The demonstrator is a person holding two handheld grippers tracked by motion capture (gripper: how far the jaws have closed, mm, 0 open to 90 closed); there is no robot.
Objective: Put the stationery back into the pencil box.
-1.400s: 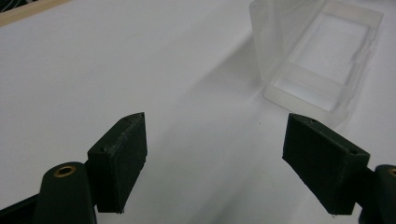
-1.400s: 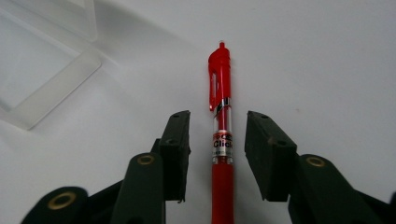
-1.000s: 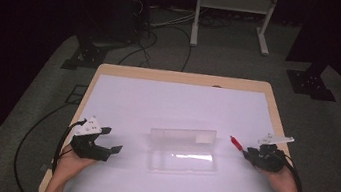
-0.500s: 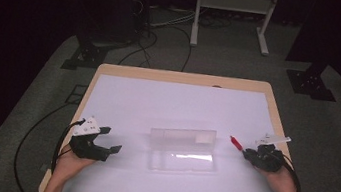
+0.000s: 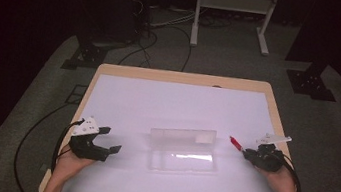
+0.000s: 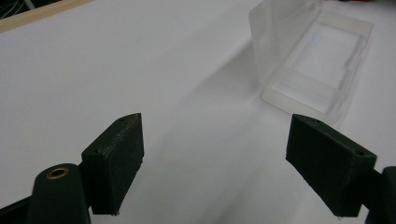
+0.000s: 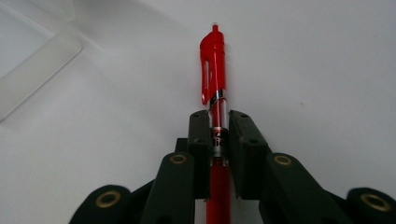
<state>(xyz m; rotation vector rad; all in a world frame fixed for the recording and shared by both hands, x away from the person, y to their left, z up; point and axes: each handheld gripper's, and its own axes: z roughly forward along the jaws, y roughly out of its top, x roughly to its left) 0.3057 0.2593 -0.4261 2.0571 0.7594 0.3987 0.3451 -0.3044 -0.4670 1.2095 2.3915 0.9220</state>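
Note:
A red pen (image 5: 235, 142) lies at the right of the white table top (image 5: 182, 103), its capped end toward the clear case. My right gripper (image 5: 247, 153) is shut on the pen's barrel. In the right gripper view the pen (image 7: 213, 70) sticks out past the closed pads of that gripper (image 7: 218, 123). A clear plastic case (image 5: 184, 148) lies open in the middle, its lid standing up at the back. My left gripper (image 5: 111, 139) rests at the left, open and holding nothing. In the left gripper view its tips (image 6: 219, 135) point toward the case (image 6: 313, 60).
A wooden border (image 5: 181, 77) frames the white top. Black cables trail from both grippers over the table's near corners. Beyond the table are dark floor, cables and a white stand (image 5: 230, 13).

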